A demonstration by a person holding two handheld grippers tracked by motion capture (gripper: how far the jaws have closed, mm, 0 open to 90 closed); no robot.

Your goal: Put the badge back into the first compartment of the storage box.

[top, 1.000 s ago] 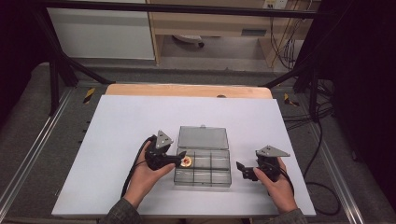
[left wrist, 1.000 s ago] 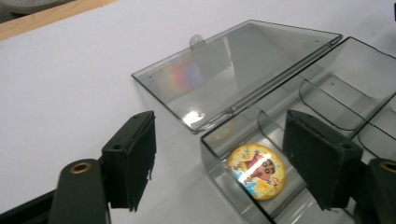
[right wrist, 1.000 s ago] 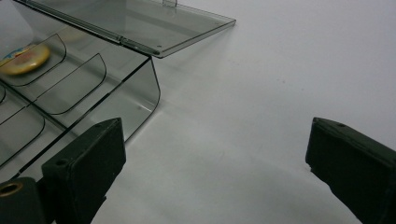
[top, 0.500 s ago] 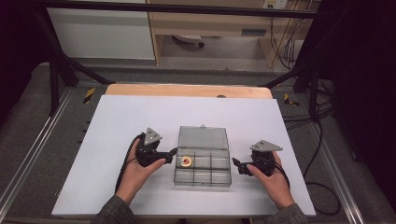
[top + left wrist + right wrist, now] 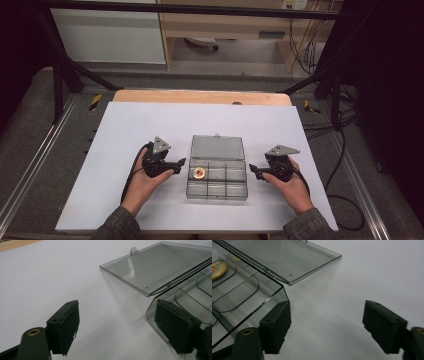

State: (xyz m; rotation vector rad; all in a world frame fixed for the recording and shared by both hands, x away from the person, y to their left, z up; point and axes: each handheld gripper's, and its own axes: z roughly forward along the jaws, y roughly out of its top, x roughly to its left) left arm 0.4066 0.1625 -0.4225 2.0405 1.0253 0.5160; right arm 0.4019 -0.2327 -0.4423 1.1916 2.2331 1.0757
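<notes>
A clear compartment box (image 5: 217, 175) sits on the white worktop (image 5: 125, 130). Just left of the box the left gripper (image 5: 179, 163) holds its jaws spread and empty; just right of it the right gripper (image 5: 253, 170) does likewise. A small orange disc (image 5: 199, 173) lies in the box's far-left compartment. Behind the box its lid (image 5: 217, 148) lies open.

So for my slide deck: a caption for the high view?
Two open tools flank a clear compartment box, lid open.

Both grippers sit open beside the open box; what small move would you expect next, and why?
Probably the left gripper eases in to steady the clear box: its lid lies open, a round orange piece sits inside, and both grippers flank it empty.
</notes>
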